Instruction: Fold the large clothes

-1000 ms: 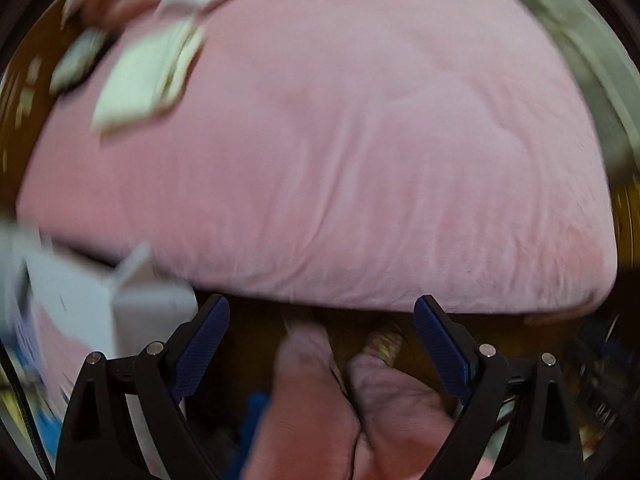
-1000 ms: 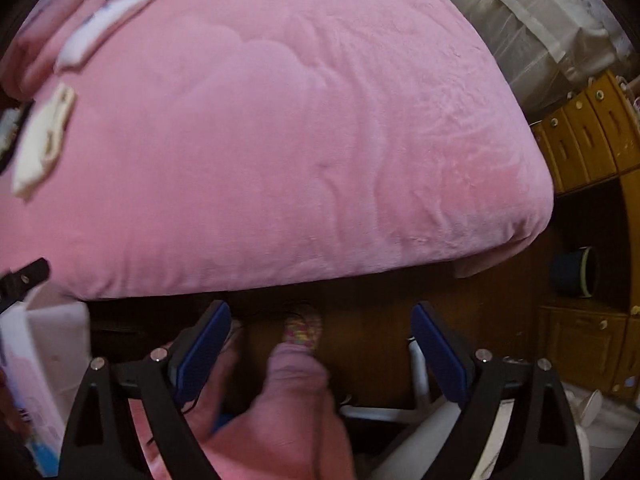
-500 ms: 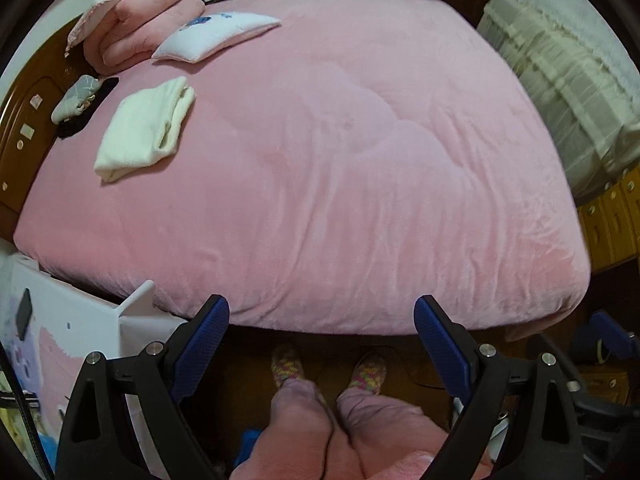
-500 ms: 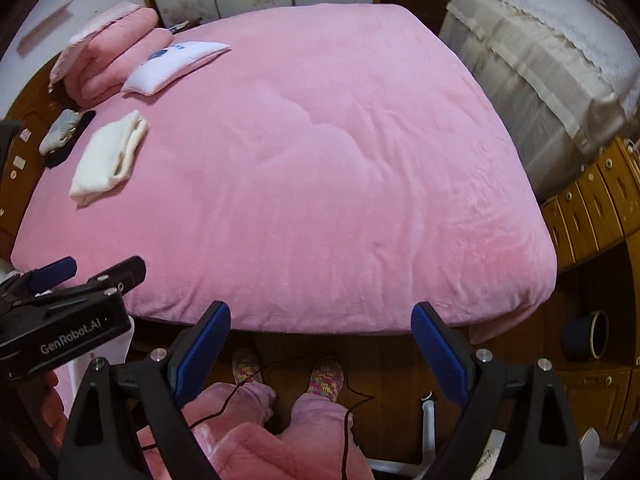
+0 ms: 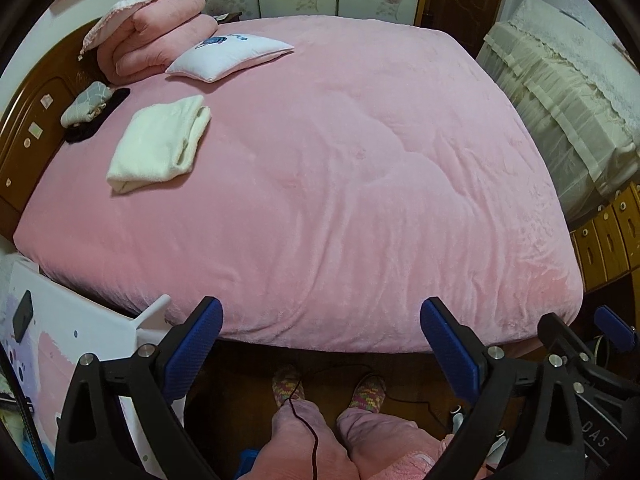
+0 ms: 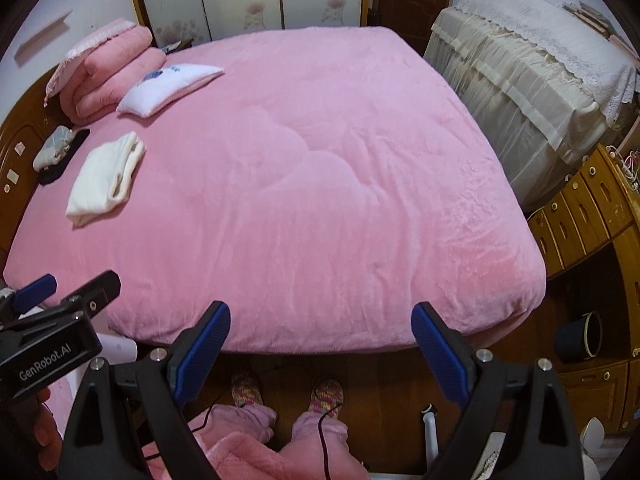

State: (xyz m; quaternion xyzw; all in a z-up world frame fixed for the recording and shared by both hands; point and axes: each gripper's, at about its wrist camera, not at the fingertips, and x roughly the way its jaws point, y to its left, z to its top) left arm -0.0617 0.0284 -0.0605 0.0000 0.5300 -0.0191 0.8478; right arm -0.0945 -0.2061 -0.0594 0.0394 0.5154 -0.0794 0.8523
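Left wrist view
- Left gripper [image 5: 322, 338]: jaws spread wide and just been opening further, nothing between the blue pads; it hangs over the bed's near edge, pointing steeply down.
- Pink blanket [image 5: 340, 184]: spread flat over the whole bed, lightly creased, its near edge drooping over the bed's side.
- Folded cream garment [image 5: 160, 144]: lies on the blanket near the headboard end, towards the left edge.
- White cushion [image 5: 228, 56]: at the far left corner, beside a stack of folded pink bedding [image 5: 152, 36].
- Grey bundle [image 5: 86, 102]: at the headboard edge, on a dark item.
- Right gripper [image 5: 580, 344]: partly visible at the lower right.
- Person: pink trouser legs and patterned slippers [image 5: 288, 386] on the floor below the near edge.

Right wrist view
- Right gripper [image 6: 320, 334]: jaws wide apart, empty, above the bed's near edge.
- Left gripper [image 6: 68, 292]: black body at the lower left, by the near left corner.
- Pink blanket [image 6: 320, 168]: covers the bed.
- Folded cream garment [image 6: 106, 178]: near the left edge.
- Wooden drawer unit [image 6: 580, 208]: off the right edge.
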